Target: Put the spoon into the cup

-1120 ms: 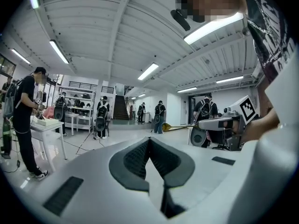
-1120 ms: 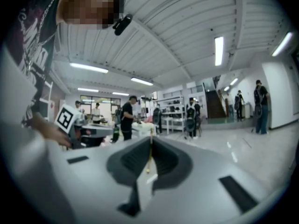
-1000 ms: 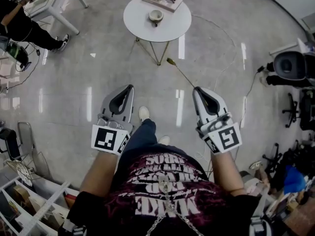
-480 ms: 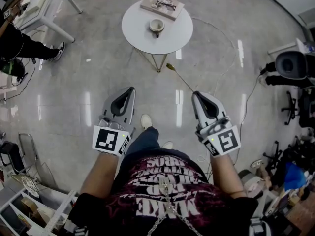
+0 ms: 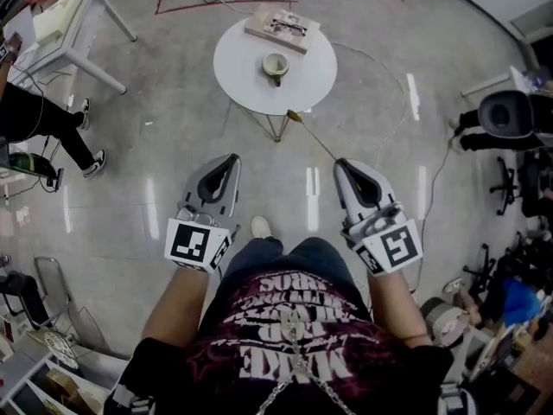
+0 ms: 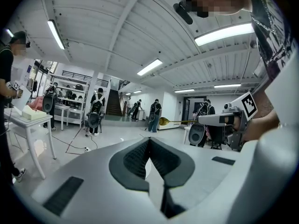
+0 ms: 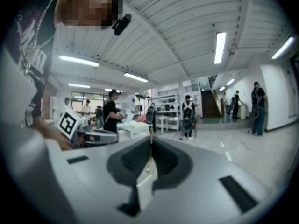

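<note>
In the head view alone, the cup (image 5: 275, 64) shows beyond the spoon (image 5: 314, 134).

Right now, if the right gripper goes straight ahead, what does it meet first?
Probably the round table, at its near edge, with the held spoon arriving first; height is unclear.

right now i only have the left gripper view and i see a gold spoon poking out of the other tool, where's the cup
Observer: In the head view the cup stands near the middle of a round white table.
Operator: is the spoon gripped properly
Observer: The right gripper view shows the right tool shut on the spoon by its handle.
Operator: anything else on that table
Observer: A book with glasses on it lies beyond the cup.
</note>
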